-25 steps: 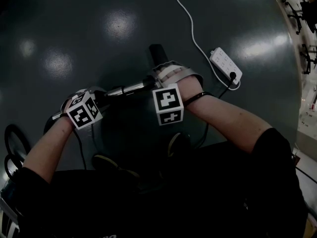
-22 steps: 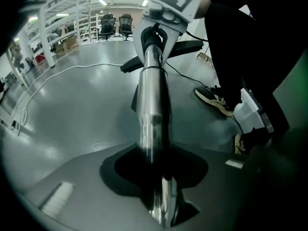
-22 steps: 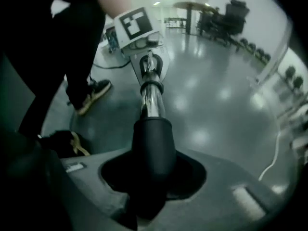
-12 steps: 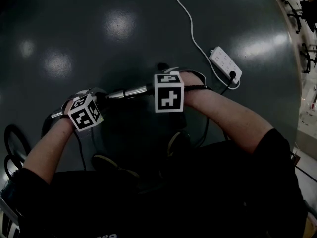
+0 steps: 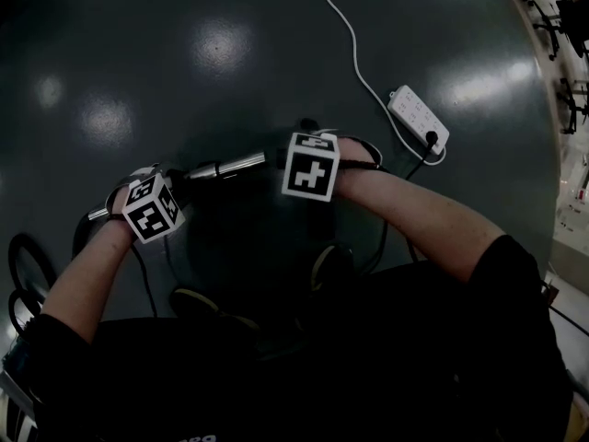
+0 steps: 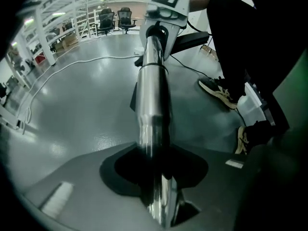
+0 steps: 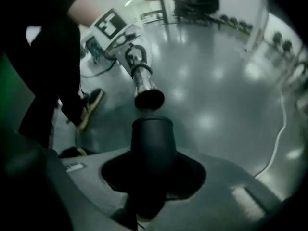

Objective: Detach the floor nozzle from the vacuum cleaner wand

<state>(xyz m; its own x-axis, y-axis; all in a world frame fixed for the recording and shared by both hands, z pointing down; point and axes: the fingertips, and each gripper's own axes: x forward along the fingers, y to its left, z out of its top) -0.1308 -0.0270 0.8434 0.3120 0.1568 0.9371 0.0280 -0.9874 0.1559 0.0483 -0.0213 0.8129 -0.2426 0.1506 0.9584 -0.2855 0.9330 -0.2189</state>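
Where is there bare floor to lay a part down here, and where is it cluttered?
Bare floor spreads beyond the wand, left of the white cable; more lies past the power strip. Crowded: around the shoes, and the black cable loops at far left.

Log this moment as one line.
left tongs: shut on wand | right tongs: shut on nozzle neck | joint: separated, gap showing
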